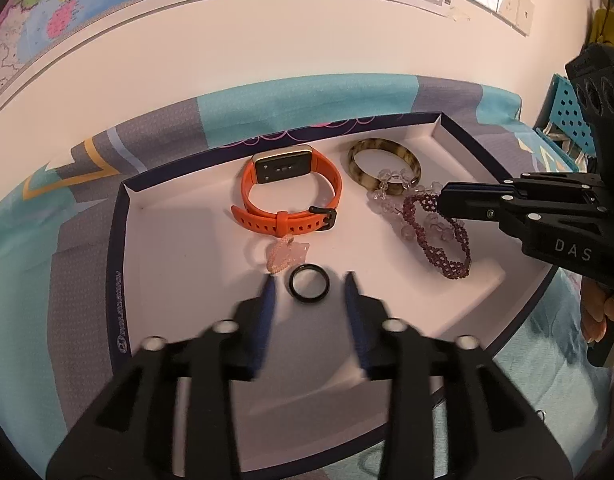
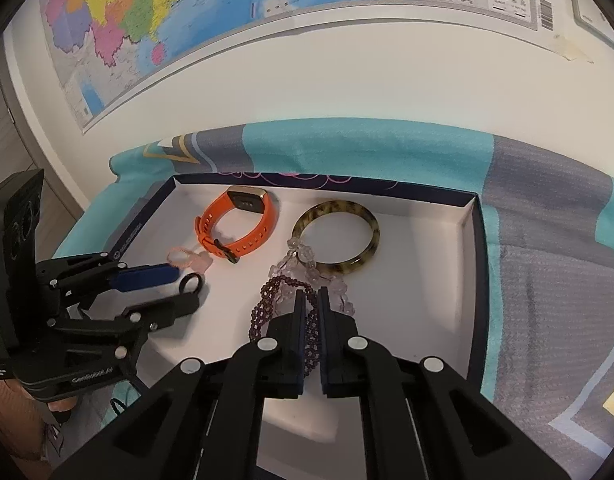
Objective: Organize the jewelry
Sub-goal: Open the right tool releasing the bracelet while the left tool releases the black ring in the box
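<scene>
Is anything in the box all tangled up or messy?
Yes. The purple beaded bracelet and the clear crystal bracelet lie heaped over each other, and the crystal one drapes onto the brown bangle. The right gripper is closed on the purple beads.

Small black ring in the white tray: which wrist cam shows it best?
Left wrist view: the small black ring lies whole and unobstructed between the open left gripper. In the right wrist view the ring is small, edge-on, partly hidden by a finger.

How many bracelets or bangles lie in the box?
3: the tortoiseshell bangle at the back right, the clear bead bracelet overlapping its near edge, and the purple beaded bracelet in the right gripper.
</scene>
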### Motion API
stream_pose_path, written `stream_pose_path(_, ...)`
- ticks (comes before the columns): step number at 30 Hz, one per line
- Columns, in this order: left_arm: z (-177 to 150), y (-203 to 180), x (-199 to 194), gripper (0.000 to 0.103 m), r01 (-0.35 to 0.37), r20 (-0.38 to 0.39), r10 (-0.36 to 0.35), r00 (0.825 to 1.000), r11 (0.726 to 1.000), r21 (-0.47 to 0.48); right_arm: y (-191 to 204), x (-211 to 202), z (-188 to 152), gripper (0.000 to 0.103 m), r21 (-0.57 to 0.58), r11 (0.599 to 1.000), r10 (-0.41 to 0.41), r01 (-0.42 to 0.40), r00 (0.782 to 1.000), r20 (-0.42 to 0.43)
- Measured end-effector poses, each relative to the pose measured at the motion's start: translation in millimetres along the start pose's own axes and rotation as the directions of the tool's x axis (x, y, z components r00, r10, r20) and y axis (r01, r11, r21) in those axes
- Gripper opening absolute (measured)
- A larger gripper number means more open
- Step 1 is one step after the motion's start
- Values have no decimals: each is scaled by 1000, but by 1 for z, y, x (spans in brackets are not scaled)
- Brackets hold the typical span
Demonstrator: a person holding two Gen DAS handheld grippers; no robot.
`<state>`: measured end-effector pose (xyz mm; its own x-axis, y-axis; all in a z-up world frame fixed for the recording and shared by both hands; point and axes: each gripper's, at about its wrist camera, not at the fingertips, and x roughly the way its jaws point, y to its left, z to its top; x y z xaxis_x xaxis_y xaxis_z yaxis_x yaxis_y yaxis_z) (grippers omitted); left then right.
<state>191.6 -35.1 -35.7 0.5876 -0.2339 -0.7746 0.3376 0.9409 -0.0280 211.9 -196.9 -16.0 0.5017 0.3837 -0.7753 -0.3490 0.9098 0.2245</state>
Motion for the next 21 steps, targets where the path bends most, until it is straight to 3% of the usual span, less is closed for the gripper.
stream_pose_path(7, 0, 5, -22, 43, 7, 56, -6, 998, 1000, -12, -1, -19, -3, 20, 13, 1000, 17, -17, 999, 43)
stream_pose_path(11, -3, 2, -39, 46, -5, 89, 5, 996, 1000, -2, 5, -39, -10, 38, 0, 999, 36, -36, 996, 78)
stream_pose_path(13, -7, -1, -49, 48, -11, 112, 10, 994, 1000, 7, 11, -49, -18, 42, -17, 999, 41, -40, 995, 94)
stream_pose_path(17, -16, -7, -67, 51, -17, 148, 14, 989, 1000, 19, 23, -68, -36, 69, -52, 997, 58, -52, 992, 116)
stream_pose_path(21, -30, -12, -83, 54, -29, 172, 22, 985, 999, 38, 32, -82, -57, 82, -79, 996, 54, -44, 990, 130)
